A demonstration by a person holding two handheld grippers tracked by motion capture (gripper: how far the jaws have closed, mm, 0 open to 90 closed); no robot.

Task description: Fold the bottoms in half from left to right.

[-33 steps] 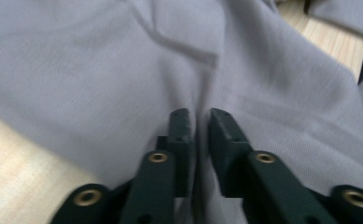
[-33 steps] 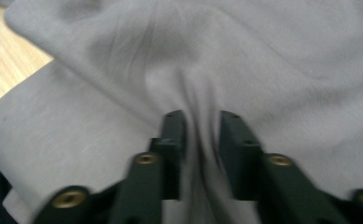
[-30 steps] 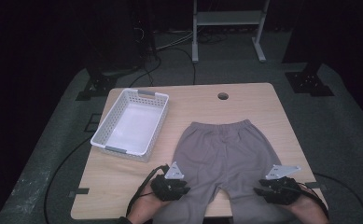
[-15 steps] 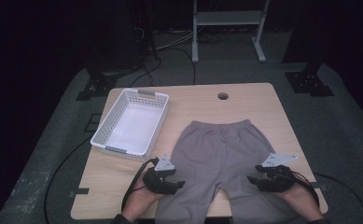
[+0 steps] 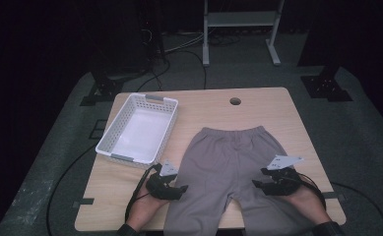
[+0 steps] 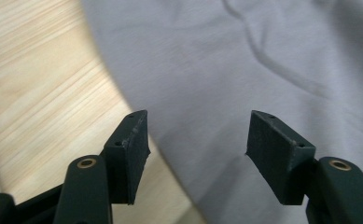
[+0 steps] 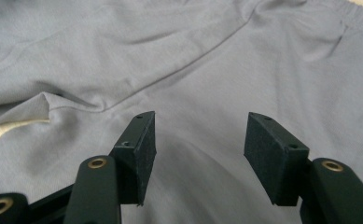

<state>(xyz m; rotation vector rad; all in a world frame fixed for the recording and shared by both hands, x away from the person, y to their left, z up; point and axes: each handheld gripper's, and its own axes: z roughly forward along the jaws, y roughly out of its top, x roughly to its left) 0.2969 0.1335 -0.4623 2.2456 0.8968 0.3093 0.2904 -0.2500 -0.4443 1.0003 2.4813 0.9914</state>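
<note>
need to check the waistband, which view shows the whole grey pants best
The high view: the grey pants lie flat on the table, waistband to legs. The left gripper view shows one fabric edge; the right gripper view shows creased cloth and a waistband corner.

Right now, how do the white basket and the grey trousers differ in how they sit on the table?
The white basket stands rigid and empty at the table's left side; the grey trousers lie flat and soft right of centre. The basket sits wholly on the tabletop, while the trousers' legs hang over the near edge. Neither is gripped.
</note>
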